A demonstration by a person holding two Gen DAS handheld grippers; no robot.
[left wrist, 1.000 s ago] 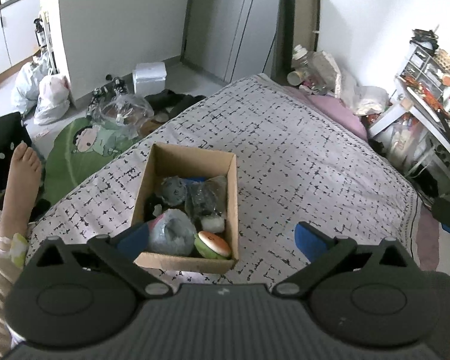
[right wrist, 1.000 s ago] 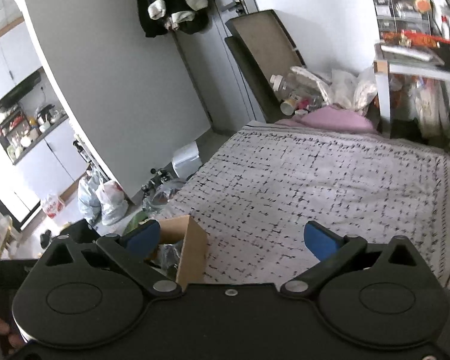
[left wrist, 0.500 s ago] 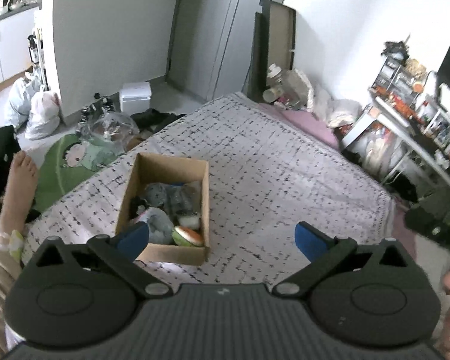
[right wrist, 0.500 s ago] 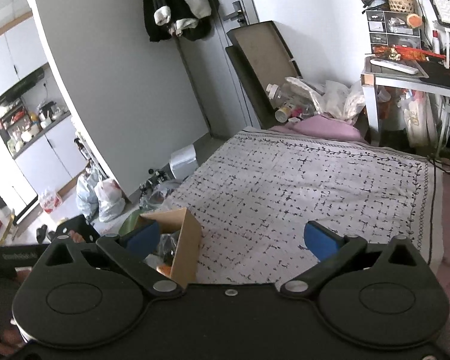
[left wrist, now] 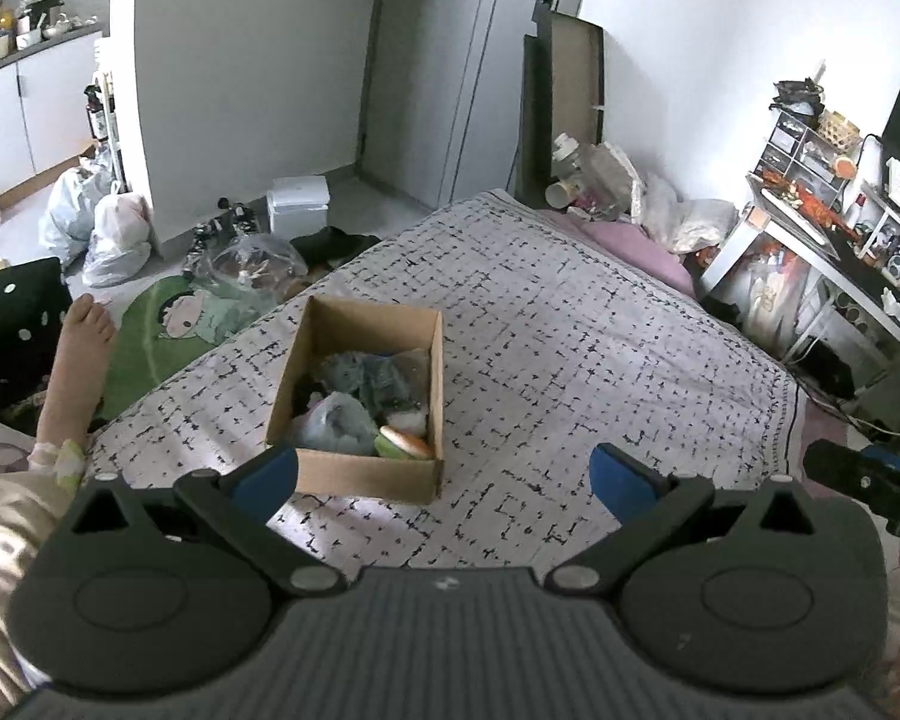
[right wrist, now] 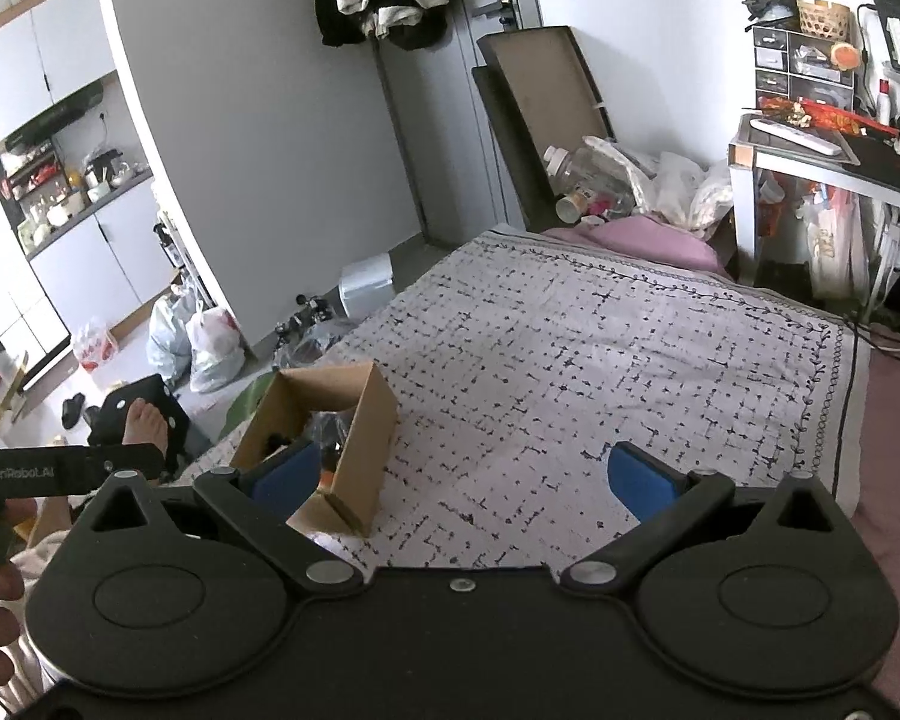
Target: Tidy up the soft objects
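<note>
The left gripper (left wrist: 444,474) hangs above the patterned bedspread (left wrist: 570,348) with jaws spread wide and nothing between them; the cardboard box (left wrist: 366,477) of soft objects (left wrist: 354,402) sits just ahead of its left fingertip. The right gripper (right wrist: 462,477) is likewise wide and bare, the box beyond its left fingertip.

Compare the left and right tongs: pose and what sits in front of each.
1. The left tongs face the open brown cardboard box almost head-on; the right tongs see it off to their left, corner-on.
2. Between its fingertips, the left frames the box's near right corner; the right frames mostly the bare patterned white bedspread.
Shared: both open wide, empty, blue pads, above the bedspread.
</note>
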